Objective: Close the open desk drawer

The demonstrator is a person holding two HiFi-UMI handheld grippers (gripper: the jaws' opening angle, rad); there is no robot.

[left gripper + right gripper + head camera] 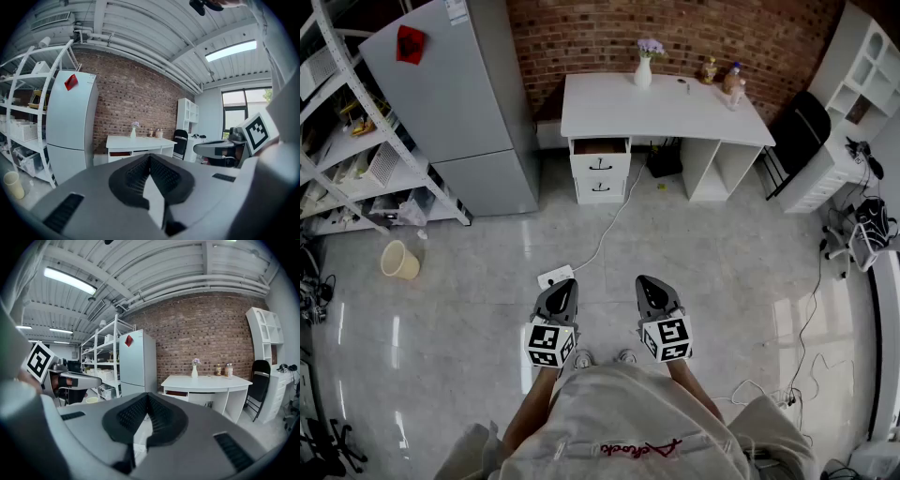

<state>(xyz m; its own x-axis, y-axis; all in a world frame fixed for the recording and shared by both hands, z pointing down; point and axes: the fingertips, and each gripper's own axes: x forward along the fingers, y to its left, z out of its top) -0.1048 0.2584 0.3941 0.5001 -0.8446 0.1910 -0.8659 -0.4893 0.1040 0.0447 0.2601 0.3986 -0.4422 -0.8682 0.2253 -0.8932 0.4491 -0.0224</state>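
Note:
A white desk (661,111) stands against the brick wall across the room. Its top left drawer (600,146) is pulled out, showing a brown inside; two shut drawers sit below it. The desk (136,142) also shows far off in the left gripper view, and the desk (206,383) in the right gripper view. My left gripper (563,288) and right gripper (649,284) are held side by side close to my body, far from the desk. Both are shut with nothing between the jaws.
A grey refrigerator (455,89) stands left of the desk, with metal shelving (342,141) beyond it. A beige bin (398,260) sits on the floor. A power strip (555,277) and its cable lie on the tiles between me and the desk. A black chair (797,131) is at the right.

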